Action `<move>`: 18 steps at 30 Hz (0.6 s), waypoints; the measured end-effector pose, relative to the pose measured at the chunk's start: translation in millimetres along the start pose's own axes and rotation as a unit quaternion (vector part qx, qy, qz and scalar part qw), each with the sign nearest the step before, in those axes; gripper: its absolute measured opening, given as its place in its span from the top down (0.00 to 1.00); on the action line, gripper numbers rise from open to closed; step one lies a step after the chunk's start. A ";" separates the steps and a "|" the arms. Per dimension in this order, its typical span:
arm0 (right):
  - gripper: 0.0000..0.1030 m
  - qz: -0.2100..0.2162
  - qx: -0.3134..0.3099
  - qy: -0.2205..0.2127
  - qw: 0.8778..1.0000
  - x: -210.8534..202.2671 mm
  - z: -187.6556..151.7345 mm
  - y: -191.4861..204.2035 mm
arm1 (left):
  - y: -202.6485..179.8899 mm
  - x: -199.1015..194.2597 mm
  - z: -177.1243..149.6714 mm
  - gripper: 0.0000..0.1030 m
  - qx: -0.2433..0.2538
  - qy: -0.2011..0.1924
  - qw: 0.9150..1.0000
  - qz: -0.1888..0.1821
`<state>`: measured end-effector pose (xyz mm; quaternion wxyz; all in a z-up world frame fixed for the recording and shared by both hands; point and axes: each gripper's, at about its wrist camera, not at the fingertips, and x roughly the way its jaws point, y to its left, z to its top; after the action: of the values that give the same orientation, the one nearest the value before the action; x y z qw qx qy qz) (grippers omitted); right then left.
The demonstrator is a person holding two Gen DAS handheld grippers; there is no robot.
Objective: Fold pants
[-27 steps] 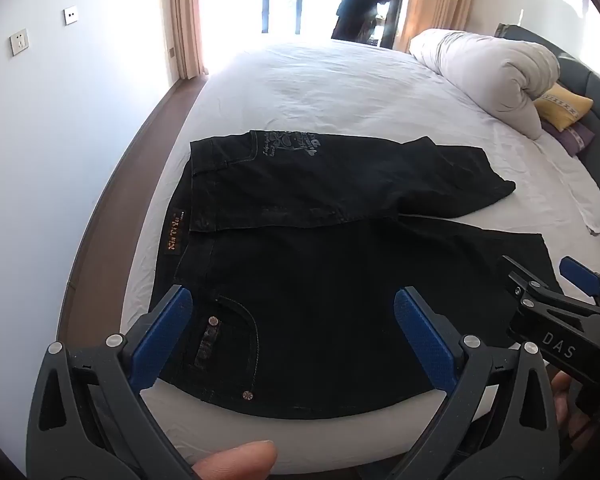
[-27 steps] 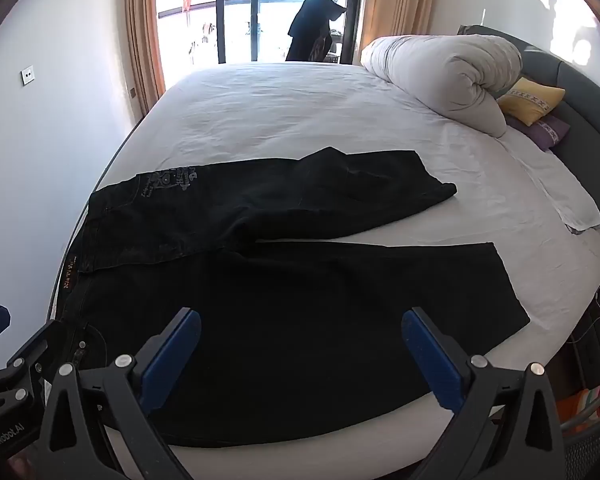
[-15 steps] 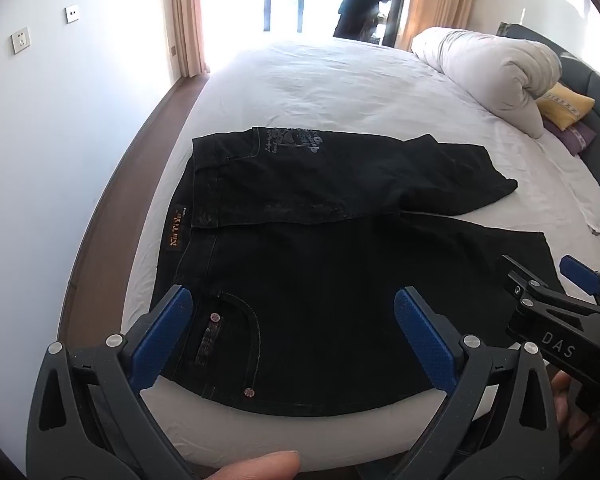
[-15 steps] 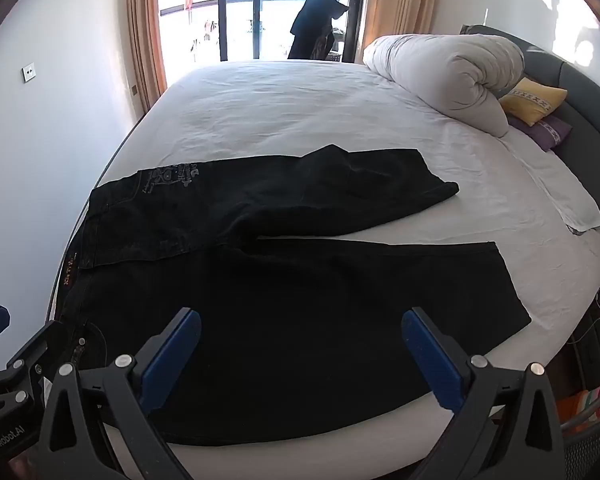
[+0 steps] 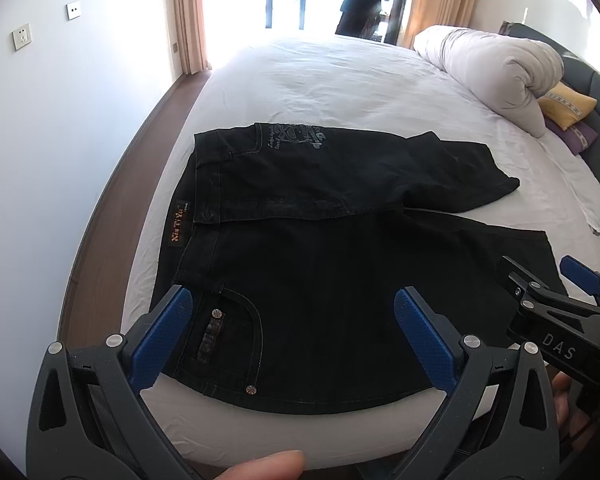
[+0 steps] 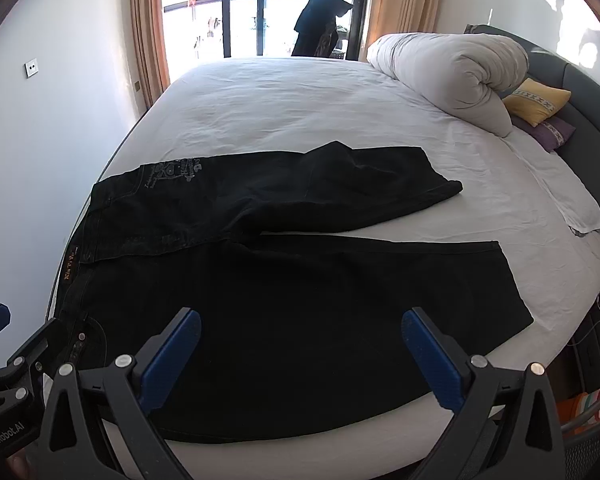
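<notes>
Pants (image 6: 284,292) lay spread on bed (image 6: 300,104), legs apart, no fold made. You held left gripper (image 5: 292,336) and right gripper (image 6: 300,356) above near edge, jaws released, empty.

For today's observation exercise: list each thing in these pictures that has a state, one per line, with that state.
Pants: spread flat on the bed, legs apart, not yet folded.
Left gripper: open, holding nothing.
Right gripper: open, holding nothing.
Duvet: rolled up by the headboard.
Curtains: drawn open.
</notes>
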<state>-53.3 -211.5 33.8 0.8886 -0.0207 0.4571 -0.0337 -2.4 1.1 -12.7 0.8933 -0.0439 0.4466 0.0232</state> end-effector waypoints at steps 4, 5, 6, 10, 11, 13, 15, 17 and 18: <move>0.00 0.000 0.000 0.000 1.000 0.0 0.6 -0.4 | 0.5 -0.3 -2.3 0.00 0.000 0.000 1.000 0.000; 0.00 0.000 0.000 0.000 1.000 0.1 0.1 -0.1 | 0.7 -0.2 -2.1 0.00 0.000 0.000 1.000 0.000; 0.00 0.000 0.000 0.000 1.000 0.2 0.3 -0.1 | 0.8 -0.2 -2.1 0.00 0.000 0.000 1.000 -0.001; 0.00 0.000 0.000 0.002 1.000 1.9 -0.4 0.3 | 1.0 -0.1 -3.6 0.00 0.000 0.001 1.000 -0.001; 0.00 0.000 0.001 0.002 1.000 2.4 -1.1 0.4 | 0.7 0.0 -4.2 0.00 0.000 0.001 1.000 -0.001; 0.00 0.000 0.001 0.002 1.000 2.6 -1.6 0.4 | 0.4 0.0 -6.9 0.00 0.000 0.001 1.000 -0.001; 0.00 0.000 0.000 0.002 1.000 2.6 -1.3 0.5 | 0.1 0.4 -7.5 0.00 0.001 0.001 1.000 -0.001; 0.00 0.000 0.000 0.002 1.000 2.4 -1.0 0.2 | 0.4 1.9 -8.3 0.00 0.002 0.001 1.000 -0.001; 0.00 0.000 0.000 0.002 1.000 2.6 -1.4 0.4 | 0.3 3.2 -7.9 0.00 0.002 0.001 1.000 -0.001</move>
<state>-53.0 -211.4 30.9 0.8877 -0.0203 0.4588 -0.0337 -6.7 0.6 -20.1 0.8930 -0.0424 0.4476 0.0211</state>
